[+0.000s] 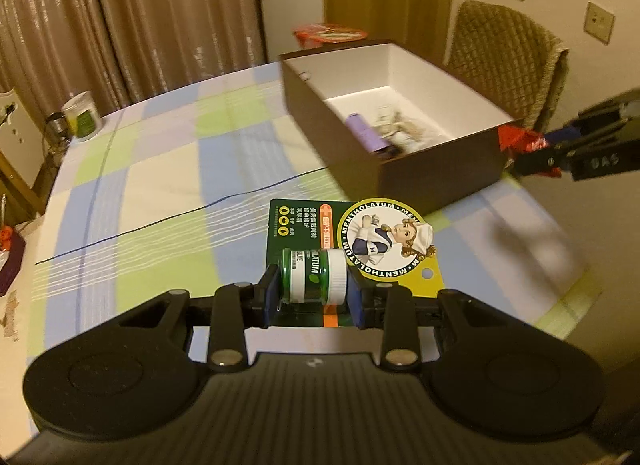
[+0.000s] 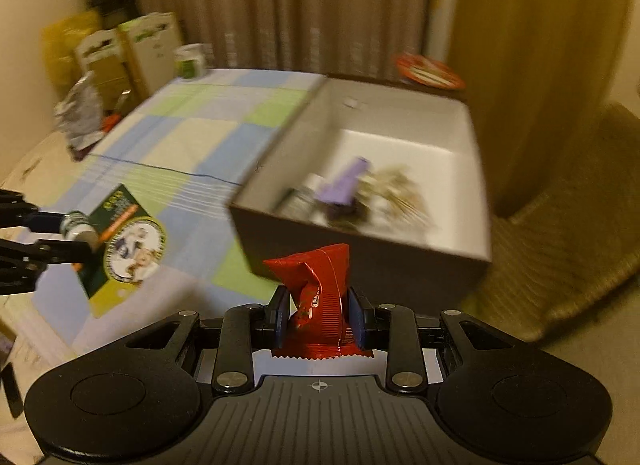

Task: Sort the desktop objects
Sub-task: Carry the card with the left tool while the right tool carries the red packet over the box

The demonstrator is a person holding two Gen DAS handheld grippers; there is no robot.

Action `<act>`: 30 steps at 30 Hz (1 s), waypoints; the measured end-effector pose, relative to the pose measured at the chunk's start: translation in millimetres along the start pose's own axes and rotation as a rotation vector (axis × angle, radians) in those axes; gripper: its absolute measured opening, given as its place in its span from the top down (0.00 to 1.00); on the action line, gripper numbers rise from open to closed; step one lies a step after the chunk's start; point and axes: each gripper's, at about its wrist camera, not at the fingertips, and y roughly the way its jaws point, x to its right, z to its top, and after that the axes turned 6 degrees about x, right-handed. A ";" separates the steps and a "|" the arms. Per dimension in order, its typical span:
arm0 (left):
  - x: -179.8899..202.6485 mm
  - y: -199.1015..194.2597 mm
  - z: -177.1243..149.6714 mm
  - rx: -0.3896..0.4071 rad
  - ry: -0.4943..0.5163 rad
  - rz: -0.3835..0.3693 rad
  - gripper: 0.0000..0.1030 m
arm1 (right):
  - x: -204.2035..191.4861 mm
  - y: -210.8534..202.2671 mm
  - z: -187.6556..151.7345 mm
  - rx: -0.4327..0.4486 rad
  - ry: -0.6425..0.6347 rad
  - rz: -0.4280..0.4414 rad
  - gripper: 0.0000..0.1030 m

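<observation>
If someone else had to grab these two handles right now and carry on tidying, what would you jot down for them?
Left gripper: shut on the Mentholatum lip balm pack, held above the checked tablecloth, short of the box.
Right gripper: shut on a red snack wrapper, near the box's front wall.
Brown box: open, on the table; a purple tube and some pale, blurred items already lie inside.
Done: a few things boxed, two more picked up.
Left: probably drop both into the box. A white jar stands at the table's far corner; unclear whether it belongs to the job.
</observation>
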 end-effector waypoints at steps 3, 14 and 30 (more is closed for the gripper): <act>14.4 4.4 7.4 0.013 -0.007 -0.029 0.71 | 10.8 -10.8 -9.8 -0.009 0.047 -0.047 0.71; 40.3 15.3 16.7 0.029 0.019 -0.130 0.71 | 11.7 -37.3 -22.7 -0.002 0.122 -0.121 0.71; 35.3 31.5 63.9 0.109 0.029 -0.112 0.71 | 25.3 -15.2 32.2 0.087 0.060 -0.091 0.71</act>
